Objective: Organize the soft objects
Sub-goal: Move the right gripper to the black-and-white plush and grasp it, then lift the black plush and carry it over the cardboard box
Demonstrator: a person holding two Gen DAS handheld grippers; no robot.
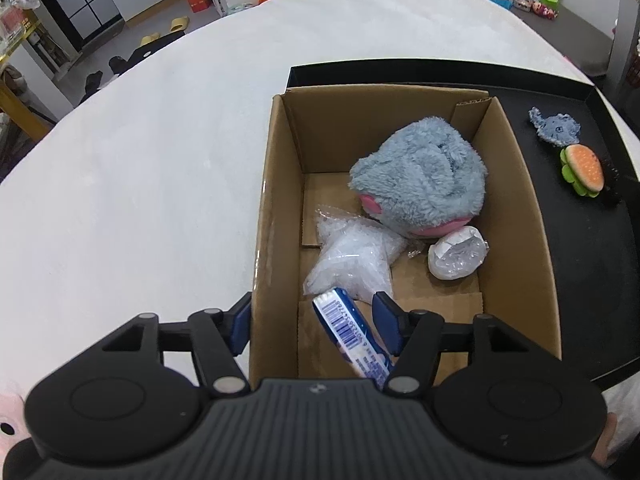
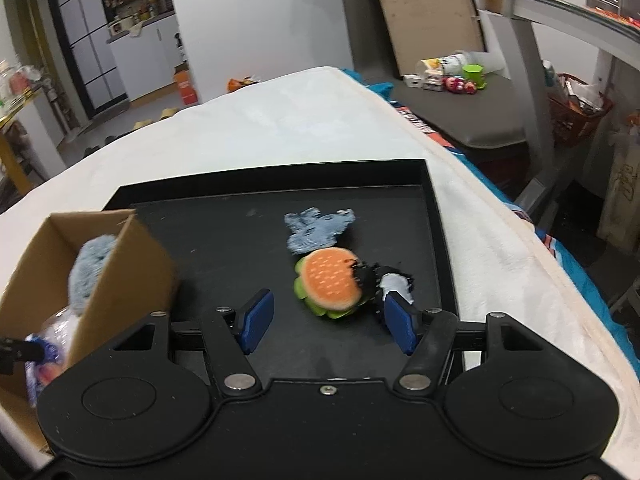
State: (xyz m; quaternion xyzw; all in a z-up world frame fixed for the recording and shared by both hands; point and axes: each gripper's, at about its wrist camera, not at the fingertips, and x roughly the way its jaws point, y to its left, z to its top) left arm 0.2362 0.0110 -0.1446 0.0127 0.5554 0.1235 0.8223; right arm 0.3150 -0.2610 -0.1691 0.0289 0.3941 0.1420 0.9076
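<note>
A cardboard box stands on a black tray. In it lie a grey-and-pink plush, a clear bag of white filling and a white wrapped ball. My left gripper hangs open over the box's near end, and a blue-and-white tissue pack lies loose between its fingers. My right gripper is open just short of a plush hamburger on the tray. A small grey knitted toy and a black-and-white fuzzy toy touch the hamburger.
The tray rests on a white blanket covering a bed. The box stands left of the right gripper. The tray's raised rim runs along the right. Beyond the bed are a grey bench with toys and floor clutter.
</note>
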